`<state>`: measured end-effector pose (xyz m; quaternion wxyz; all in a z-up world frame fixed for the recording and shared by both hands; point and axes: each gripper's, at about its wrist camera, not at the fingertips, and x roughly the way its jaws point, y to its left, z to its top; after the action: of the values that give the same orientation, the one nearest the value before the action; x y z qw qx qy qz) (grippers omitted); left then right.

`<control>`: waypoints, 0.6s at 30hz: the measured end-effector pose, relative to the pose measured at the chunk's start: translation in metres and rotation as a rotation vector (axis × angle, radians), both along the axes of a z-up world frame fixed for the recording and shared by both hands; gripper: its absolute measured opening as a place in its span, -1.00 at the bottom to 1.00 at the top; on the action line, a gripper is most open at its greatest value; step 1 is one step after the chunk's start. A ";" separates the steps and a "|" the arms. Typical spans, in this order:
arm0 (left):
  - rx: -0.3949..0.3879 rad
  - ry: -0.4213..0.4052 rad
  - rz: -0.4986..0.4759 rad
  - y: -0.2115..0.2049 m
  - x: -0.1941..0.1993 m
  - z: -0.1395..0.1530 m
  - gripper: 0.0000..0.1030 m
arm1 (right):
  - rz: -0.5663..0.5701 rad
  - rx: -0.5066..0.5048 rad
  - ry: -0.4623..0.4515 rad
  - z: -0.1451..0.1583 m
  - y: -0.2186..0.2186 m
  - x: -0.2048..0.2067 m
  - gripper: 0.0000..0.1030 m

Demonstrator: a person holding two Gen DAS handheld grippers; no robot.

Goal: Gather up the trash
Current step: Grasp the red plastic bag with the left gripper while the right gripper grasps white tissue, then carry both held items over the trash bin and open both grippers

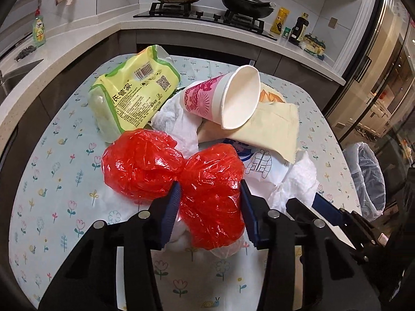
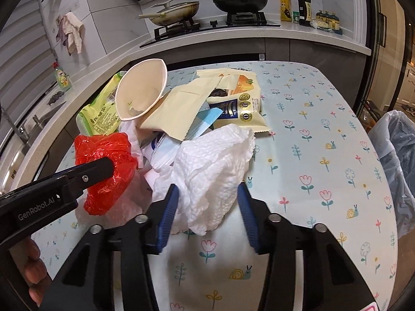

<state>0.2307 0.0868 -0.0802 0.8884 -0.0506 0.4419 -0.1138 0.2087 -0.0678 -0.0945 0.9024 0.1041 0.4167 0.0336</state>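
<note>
Trash heaped on a flower-print tablecloth point(image 2: 311, 140) in a kitchen — the left gripper point(image 1: 210, 194) clamps a crumpled red plastic bag point(image 1: 207, 202) at the pile's near edge, while the right gripper point(image 2: 207, 197) pinches a white paper towel point(image 2: 215, 171) beside it. A paper cup point(image 1: 228, 98) lies tipped atop wrappers behind.
</note>
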 end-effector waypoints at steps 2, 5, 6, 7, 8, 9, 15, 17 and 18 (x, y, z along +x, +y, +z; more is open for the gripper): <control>-0.004 -0.009 -0.005 0.001 -0.002 0.005 -0.25 | 0.008 -0.002 -0.009 0.003 0.001 -0.003 -0.71; -0.009 -0.035 -0.010 0.002 -0.009 0.014 -0.29 | 0.004 -0.013 -0.033 0.011 0.000 -0.012 -0.89; -0.010 -0.045 -0.013 0.002 -0.012 0.018 -0.30 | -0.001 -0.010 -0.043 0.014 -0.003 -0.015 -0.92; -0.014 -0.056 -0.017 0.001 -0.015 0.023 -0.31 | -0.006 -0.004 -0.052 0.019 -0.006 -0.018 -0.93; -0.017 -0.066 -0.020 0.001 -0.018 0.028 -0.31 | -0.013 0.001 -0.060 0.023 -0.009 -0.022 -0.94; -0.023 -0.076 -0.024 0.000 -0.022 0.033 -0.31 | -0.018 0.004 -0.069 0.027 -0.012 -0.026 -0.94; -0.049 -0.146 -0.044 -0.005 -0.044 0.068 -0.32 | -0.061 -0.005 -0.122 0.051 -0.032 -0.052 -0.95; -0.052 -0.165 -0.057 -0.010 -0.051 0.077 -0.32 | -0.079 -0.008 -0.137 0.058 -0.039 -0.061 -0.95; -0.054 -0.172 -0.064 -0.013 -0.055 0.082 -0.32 | -0.088 -0.009 -0.142 0.060 -0.043 -0.066 -0.95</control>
<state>0.1759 0.0740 0.0013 0.9172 -0.0503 0.3623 -0.1581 0.1429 -0.1104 -0.0341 0.9308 0.1154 0.3467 -0.0008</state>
